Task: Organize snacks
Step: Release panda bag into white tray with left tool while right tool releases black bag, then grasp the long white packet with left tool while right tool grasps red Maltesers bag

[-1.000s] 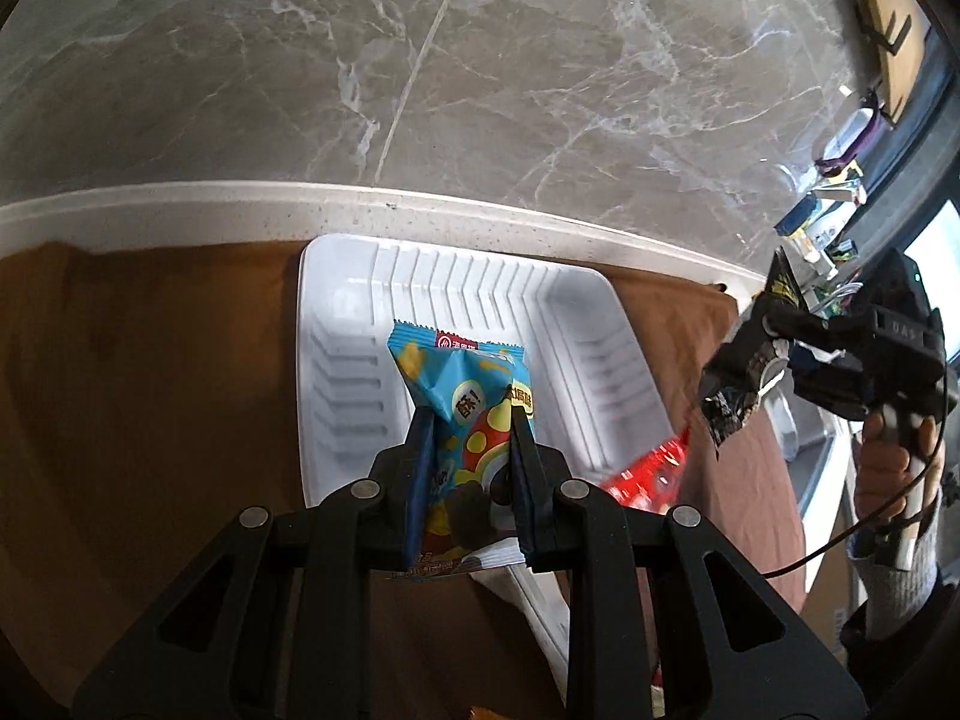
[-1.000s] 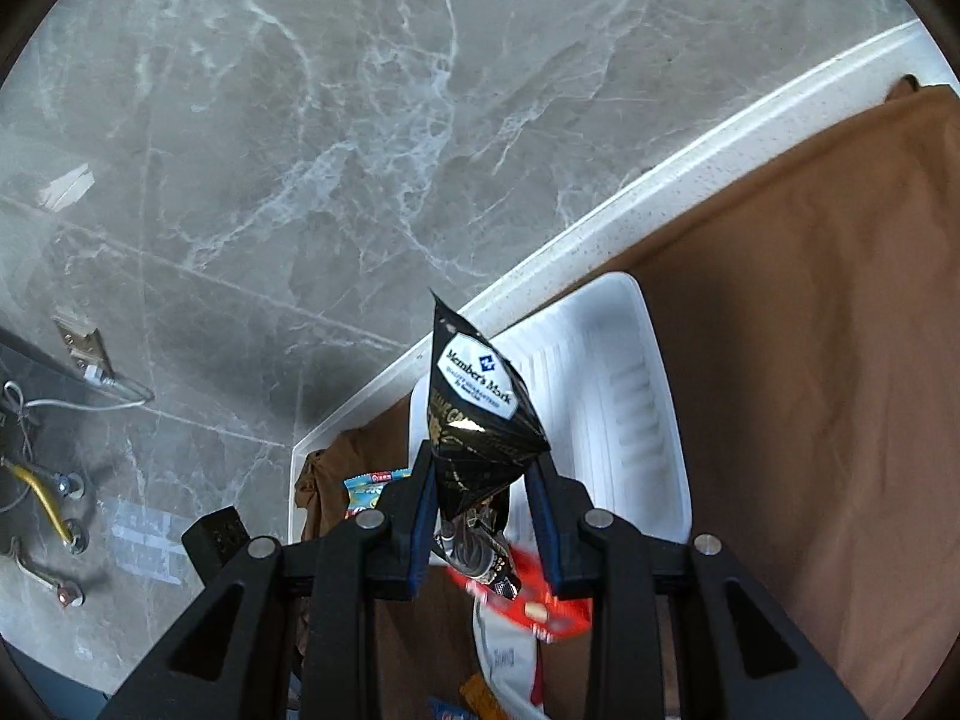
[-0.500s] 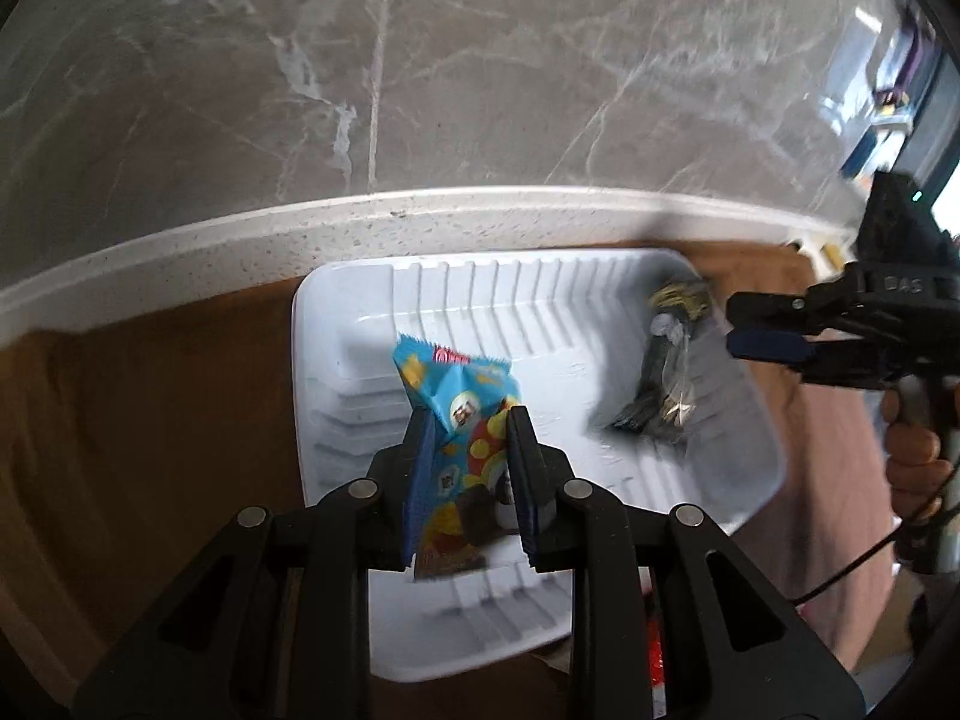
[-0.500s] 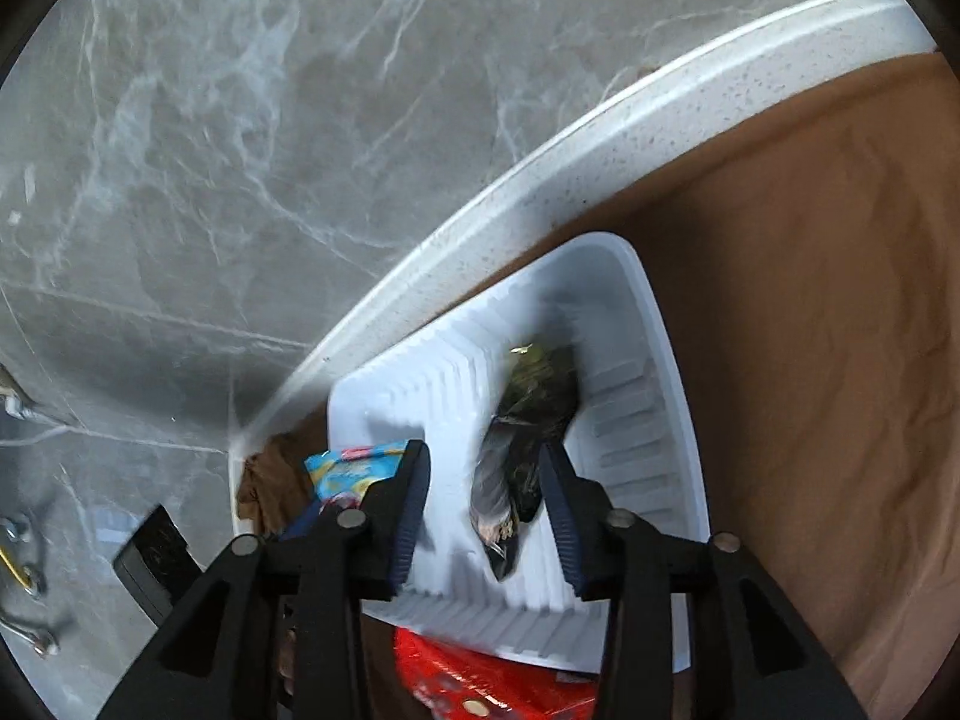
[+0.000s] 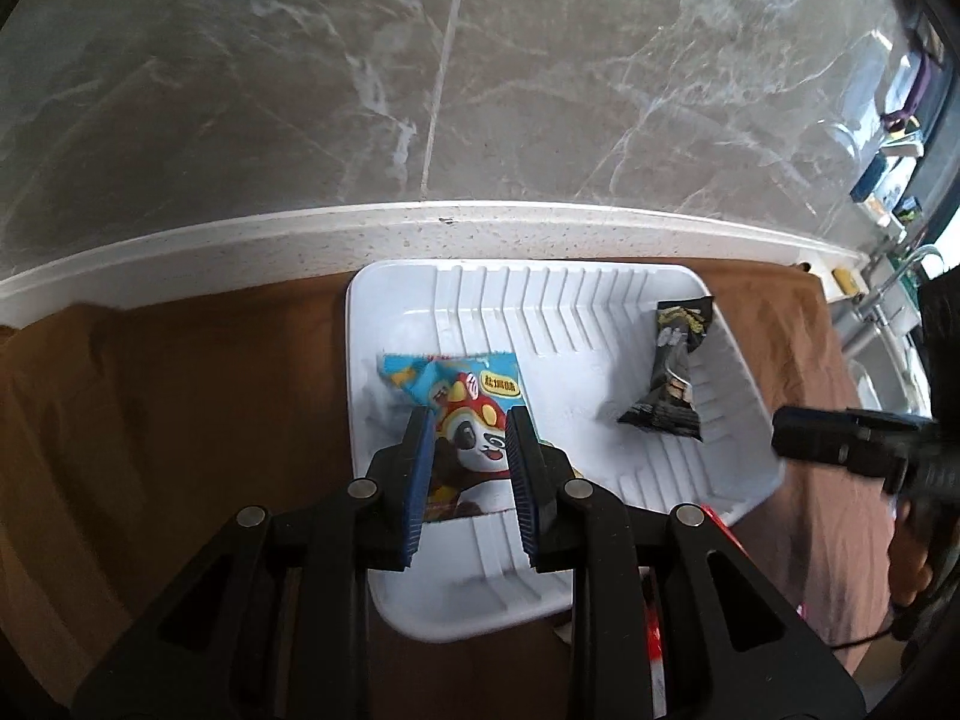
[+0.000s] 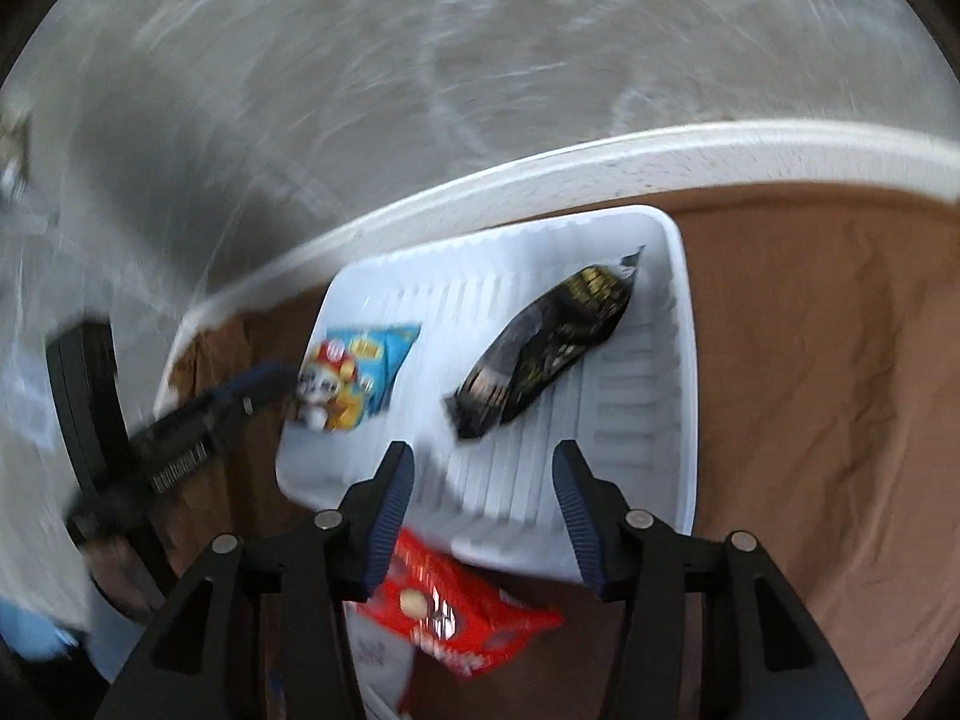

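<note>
A white ribbed tray (image 5: 540,312) (image 6: 678,360) lies on a brown cloth by the wall. A blue panda snack packet (image 5: 474,414) (image 6: 354,372) lies flat in its left part. My left gripper (image 5: 467,420) is open, its jaws either side of the packet. A black snack packet (image 5: 672,372) (image 6: 546,348) lies in the tray's right part. My right gripper (image 6: 483,462) is open and empty, drawn back over the tray's near edge; it also shows in the left wrist view (image 5: 840,438).
A red snack packet (image 6: 456,606) (image 5: 714,522) lies on the cloth just in front of the tray, partly under it. A white counter ledge (image 5: 420,234) and a grey marble wall stand behind the tray. Brown cloth (image 6: 810,360) spreads to the right.
My left gripper opened and the blue packet now lies flat in the tray. My right gripper, having dropped the black packet, opened wider and pulled back from the tray.
</note>
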{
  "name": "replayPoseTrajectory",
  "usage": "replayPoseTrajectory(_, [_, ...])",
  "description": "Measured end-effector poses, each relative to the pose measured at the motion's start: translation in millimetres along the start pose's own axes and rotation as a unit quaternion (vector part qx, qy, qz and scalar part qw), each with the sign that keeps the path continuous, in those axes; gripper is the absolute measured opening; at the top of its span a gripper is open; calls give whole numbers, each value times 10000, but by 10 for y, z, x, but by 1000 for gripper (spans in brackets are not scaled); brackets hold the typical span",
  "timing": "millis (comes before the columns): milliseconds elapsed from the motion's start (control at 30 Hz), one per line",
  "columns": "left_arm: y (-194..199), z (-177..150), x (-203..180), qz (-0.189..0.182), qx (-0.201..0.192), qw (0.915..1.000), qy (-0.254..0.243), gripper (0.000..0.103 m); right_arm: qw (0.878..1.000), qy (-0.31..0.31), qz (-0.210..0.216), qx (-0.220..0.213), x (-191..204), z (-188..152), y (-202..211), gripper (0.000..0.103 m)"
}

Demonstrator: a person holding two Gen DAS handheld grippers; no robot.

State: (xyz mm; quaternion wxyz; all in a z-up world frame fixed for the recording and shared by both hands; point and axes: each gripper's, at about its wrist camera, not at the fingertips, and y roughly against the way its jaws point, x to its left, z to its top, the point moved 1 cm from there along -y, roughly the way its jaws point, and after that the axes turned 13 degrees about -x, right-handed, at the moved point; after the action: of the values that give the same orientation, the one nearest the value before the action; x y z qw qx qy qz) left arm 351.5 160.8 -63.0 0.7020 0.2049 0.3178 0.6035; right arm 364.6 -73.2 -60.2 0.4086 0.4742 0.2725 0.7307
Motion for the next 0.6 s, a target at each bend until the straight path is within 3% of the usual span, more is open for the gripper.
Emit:
replayPoseTrajectory(200, [322,-191,-78,-190,77,9997,100,23,9941,1072,-85,159,332,-364,150,57])
replayPoseTrajectory(400, [524,-585,-251,-589,489,9966,294,23,9805,1901,-258,428,507,-698,109,57])
replayPoseTrajectory(600, [584,-1012,-453,-914,920,9902,509,24,9710,2285,-385,589,545,-857,-26,57])
